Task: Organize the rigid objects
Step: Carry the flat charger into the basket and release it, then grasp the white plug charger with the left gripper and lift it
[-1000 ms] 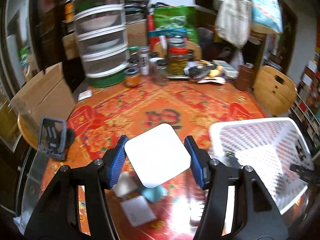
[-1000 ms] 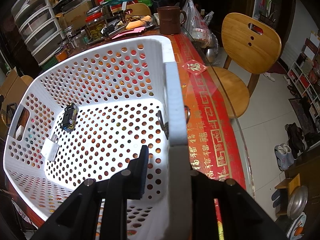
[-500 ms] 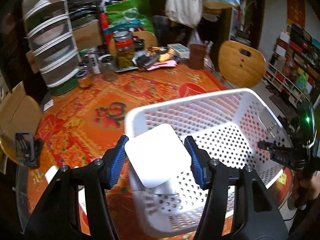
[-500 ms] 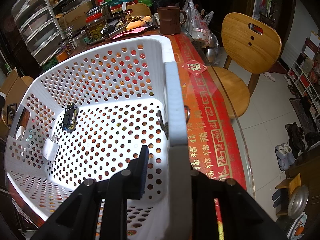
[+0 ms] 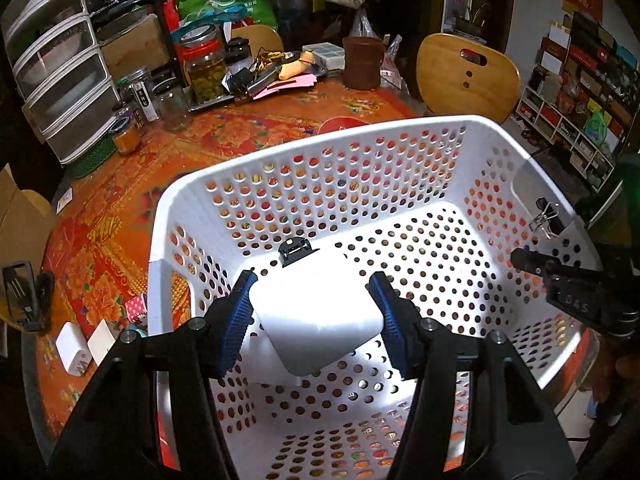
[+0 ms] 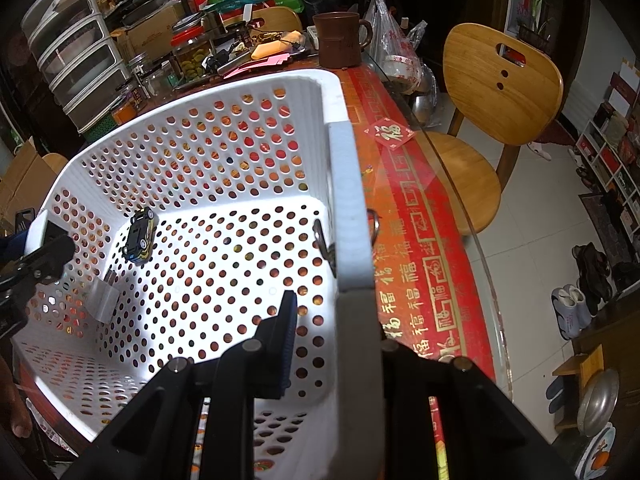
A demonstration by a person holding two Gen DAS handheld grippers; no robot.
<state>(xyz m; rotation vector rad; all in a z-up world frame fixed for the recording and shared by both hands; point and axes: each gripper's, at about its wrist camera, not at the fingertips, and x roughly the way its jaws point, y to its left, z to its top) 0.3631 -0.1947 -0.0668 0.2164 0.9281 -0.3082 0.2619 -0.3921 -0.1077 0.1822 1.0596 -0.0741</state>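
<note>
White perforated plastic fills most of both views: the basket point(image 5: 400, 136) sits on the red-and-gold worktop point(image 5: 248, 136), and we keep it steady with our right gripper point(image 6: 320, 320), which is clamped on the basket's right-hand wall near a binder clip point(image 5: 545, 218), so the basket should not slide while things go in. At lower centre of the left wrist view, our left gripper point(image 5: 314, 316) is closed on a white square block point(image 5: 316, 320), pinched between the blue pads point(image 5: 236, 320) and held over the basket's interior, above the floor and not yet resting on it; we judge it is held there to be released inside. Just beyond it, toward the middle of the frame, a small dark toy car point(image 6: 140, 236) already lies on the basket floor near the left wall, with a small white piece point(image 6: 102, 298) below it. At lower left, outside the basket, two white charger plugs point(image 5: 86, 346) wait on the worktop, presumably next.
</note>
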